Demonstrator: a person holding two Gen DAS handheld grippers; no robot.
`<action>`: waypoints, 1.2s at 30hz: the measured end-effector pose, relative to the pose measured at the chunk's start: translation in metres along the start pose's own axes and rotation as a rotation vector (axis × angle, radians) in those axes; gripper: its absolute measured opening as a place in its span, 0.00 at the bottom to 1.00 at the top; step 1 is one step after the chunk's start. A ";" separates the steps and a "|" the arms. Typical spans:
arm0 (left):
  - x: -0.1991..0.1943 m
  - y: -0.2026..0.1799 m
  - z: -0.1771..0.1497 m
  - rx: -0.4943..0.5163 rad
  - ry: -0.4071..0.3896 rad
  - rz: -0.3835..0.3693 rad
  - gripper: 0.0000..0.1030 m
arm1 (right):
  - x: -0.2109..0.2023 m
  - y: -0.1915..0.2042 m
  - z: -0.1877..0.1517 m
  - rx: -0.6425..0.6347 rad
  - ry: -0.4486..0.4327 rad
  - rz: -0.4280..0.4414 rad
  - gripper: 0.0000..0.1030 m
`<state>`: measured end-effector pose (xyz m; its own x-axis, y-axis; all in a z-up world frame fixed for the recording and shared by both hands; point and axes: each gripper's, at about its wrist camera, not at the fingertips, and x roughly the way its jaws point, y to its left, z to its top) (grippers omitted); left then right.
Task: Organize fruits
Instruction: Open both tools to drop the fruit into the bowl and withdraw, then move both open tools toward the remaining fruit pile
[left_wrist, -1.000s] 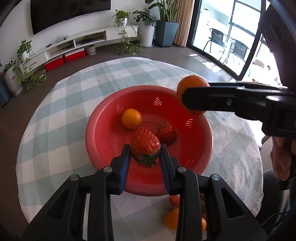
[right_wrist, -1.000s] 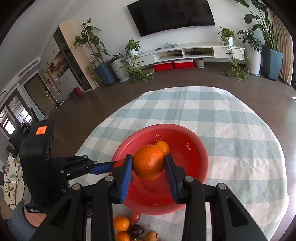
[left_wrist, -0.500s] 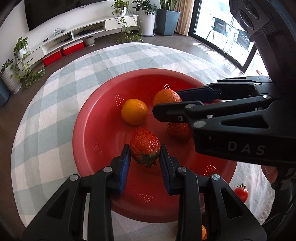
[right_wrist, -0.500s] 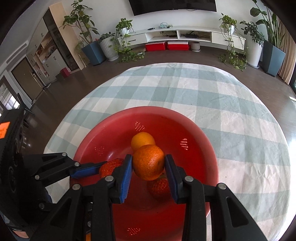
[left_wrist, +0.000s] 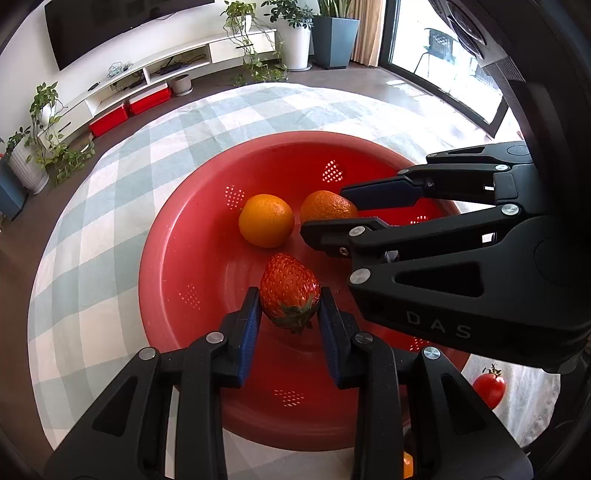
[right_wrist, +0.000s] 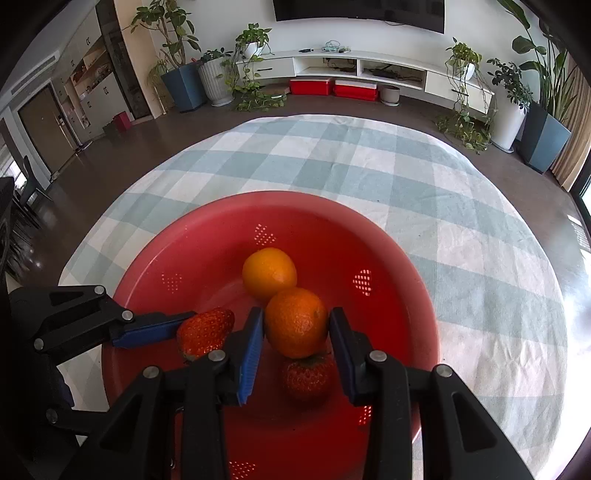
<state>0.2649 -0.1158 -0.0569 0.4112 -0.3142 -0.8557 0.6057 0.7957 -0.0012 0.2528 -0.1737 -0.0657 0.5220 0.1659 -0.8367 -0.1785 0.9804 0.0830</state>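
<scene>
Over the red colander bowl (left_wrist: 173, 258), the left wrist view shows the left gripper (left_wrist: 290, 306) clamped on a strawberry (left_wrist: 290, 290), its blue pads (left_wrist: 250, 314) pressing both sides, leafy end toward the camera. The fruit hangs low above the bowl's floor. To release well, the jaws should likely part slowly so the soft berry drops a short way without bruising. Counted in this view: 1 strawberry, 1 yellow-orange citrus (left_wrist: 266, 220) lying loose, 1 darker mandarin (left_wrist: 325, 206) held by the right gripper (left_wrist: 332, 208), and 1 tomato (left_wrist: 488, 386) outside on the checked tablecloth (left_wrist: 110, 184).

Across in the right wrist view, the right gripper (right_wrist: 296, 334) is clamped on the mandarin (right_wrist: 296, 323), just above a second strawberry (right_wrist: 306, 376) resting in the bowl (right_wrist: 399, 280). Setting the mandarin slightly aside probably avoids crushing that berry. Counted in this view: 2 strawberries, 2 citrus fruits, and the left gripper (right_wrist: 192, 328) holding its strawberry (right_wrist: 205, 332).
</scene>
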 end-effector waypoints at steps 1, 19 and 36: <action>0.000 -0.001 0.000 0.001 0.001 0.001 0.28 | -0.001 -0.001 0.000 0.004 -0.002 0.001 0.39; -0.043 0.001 -0.005 -0.004 -0.086 0.044 0.65 | -0.075 -0.013 -0.014 0.089 -0.162 0.074 0.66; -0.122 -0.044 -0.118 -0.066 -0.105 0.002 0.82 | -0.157 -0.002 -0.140 0.201 -0.266 0.151 0.83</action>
<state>0.1077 -0.0513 -0.0141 0.4831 -0.3624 -0.7970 0.5601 0.8276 -0.0369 0.0545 -0.2167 -0.0102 0.7055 0.3058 -0.6393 -0.1163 0.9398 0.3212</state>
